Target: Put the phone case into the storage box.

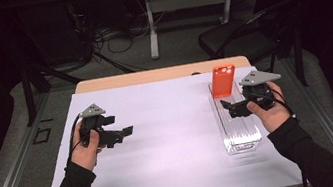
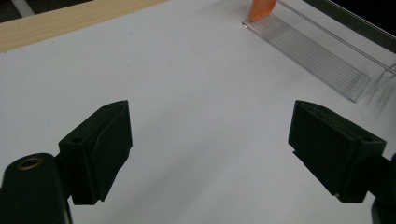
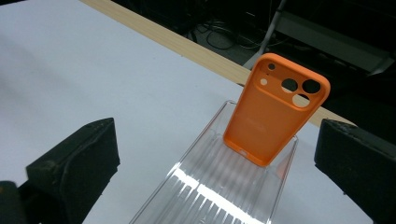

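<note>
The left gripper (image 1: 127,130) is held wide open and empty over the white sheet (image 1: 171,138); rightward, the orange phone case (image 1: 223,80) is stood upright in the clear rack (image 1: 240,137), beside which the right gripper (image 1: 226,108) is held wide open, empty

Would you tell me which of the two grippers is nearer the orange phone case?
The right gripper, over the clear rack holding the orange phone case; the left gripper is far across the table.
</note>
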The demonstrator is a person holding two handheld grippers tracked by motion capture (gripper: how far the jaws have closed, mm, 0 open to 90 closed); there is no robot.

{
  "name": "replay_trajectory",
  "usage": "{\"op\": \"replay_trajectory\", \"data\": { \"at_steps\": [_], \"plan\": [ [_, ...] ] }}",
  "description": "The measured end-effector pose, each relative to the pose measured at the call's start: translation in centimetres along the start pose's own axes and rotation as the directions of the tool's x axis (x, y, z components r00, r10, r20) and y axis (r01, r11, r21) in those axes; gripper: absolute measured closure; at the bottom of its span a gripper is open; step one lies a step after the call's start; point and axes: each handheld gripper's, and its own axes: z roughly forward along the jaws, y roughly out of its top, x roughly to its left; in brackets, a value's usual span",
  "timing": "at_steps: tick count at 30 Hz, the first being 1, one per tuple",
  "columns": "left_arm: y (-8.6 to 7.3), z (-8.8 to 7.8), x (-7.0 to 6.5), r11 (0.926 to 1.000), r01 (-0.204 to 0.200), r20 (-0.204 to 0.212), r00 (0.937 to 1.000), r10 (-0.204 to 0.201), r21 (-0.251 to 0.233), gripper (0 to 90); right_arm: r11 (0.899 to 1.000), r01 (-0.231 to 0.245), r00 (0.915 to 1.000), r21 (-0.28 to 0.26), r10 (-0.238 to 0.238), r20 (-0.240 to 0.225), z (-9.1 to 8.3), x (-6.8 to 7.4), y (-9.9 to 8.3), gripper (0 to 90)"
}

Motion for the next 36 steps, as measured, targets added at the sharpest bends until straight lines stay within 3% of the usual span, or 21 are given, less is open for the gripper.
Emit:
{"op": "replay_trajectory", "data": {
  "at_steps": [11,14,19,29,36],
  "plan": [
    [-0.7,-1.5,-0.7,1.0000,-0.004,0.017,0.9999,0.005,-0.005,7.9,1.000,0.001,1.0000,-0.009,-0.001,0.007,-1.8,0.9,-0.6,0.0],
    [-1.0,-2.1,-0.7,0.9999,-0.008,0.012,0.9999,0.009,-0.008,3.5,1.000,-0.022,0.9998,-0.017,0.022,-0.003,-2.4,0.9,-1.1,0.0],
    [-1.5,-2.9,-0.7,0.9999,0.001,-0.011,0.9999,-0.001,-0.013,3.5,0.999,-0.041,0.9991,-0.027,0.041,0.002,-3.4,1.0,-1.9,0.0],
    [-3.0,-3.5,-0.8,0.9992,0.016,-0.022,0.9996,-0.016,-0.036,0.4,0.998,-0.053,0.9973,-0.024,0.054,0.050,-4.7,1.5,-4.8,0.0],
    [-4.0,-3.8,-0.8,0.9992,0.011,-0.031,0.9994,-0.013,-0.039,0.4,0.996,-0.094,0.9916,-0.007,0.094,0.089,-5.2,1.7,-7.3,0.0]
  ]
}}
